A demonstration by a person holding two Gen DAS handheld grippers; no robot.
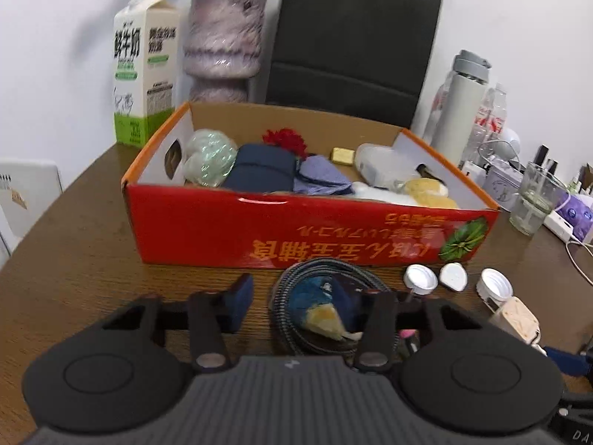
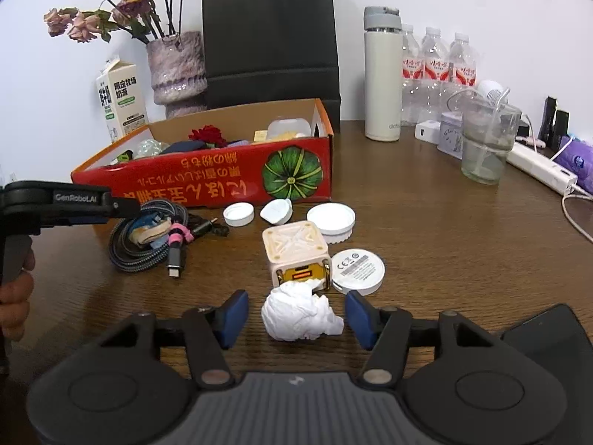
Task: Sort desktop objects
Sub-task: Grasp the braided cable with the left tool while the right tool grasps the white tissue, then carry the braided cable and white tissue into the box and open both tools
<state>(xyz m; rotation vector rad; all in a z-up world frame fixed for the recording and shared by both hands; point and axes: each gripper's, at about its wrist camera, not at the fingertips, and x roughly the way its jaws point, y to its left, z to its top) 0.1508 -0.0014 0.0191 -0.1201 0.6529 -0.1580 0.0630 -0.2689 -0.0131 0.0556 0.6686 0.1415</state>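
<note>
A dark brown wood-grain tabletop [image 2: 426, 230] carried a long red cardboard box [image 1: 296, 230] printed with a green pumpkin, set toward the back edge and already holding a dark blue pouch [image 1: 261, 167], a red fabric flower [image 1: 287, 140], a small gold block [image 1: 343, 155] and other soft items.

The left gripper [image 1: 300, 302] hung low over the table just in front of the box, its blue-padded fingers [image 1: 241, 298] spread wide to either side of a coiled grey braided cable [image 2: 144, 237]. A small blue and yellow object [image 1: 320, 309] lay inside the coil. The jaws touched nothing that I could make out.

The right gripper [image 2: 296, 317] sat nearer the front edge, its tongs also wide apart, with a crumpled white paper ball [image 2: 296, 311] lying on the table between the two blue pads [image 2: 231, 315], clear of both.

Just behind the paper stood a cream cube-shaped charger [image 2: 296, 252], touching a flat round white disc [image 2: 357, 269] on its right. Three white plastic lids [image 2: 331, 220] lay in a row along the box's front wall.

Against the back edge stood a milk carton [image 2: 118, 100], a mottled pink vase [image 2: 178, 70], a black paper bag [image 2: 270, 33] and a white flask [image 2: 381, 78].
</note>
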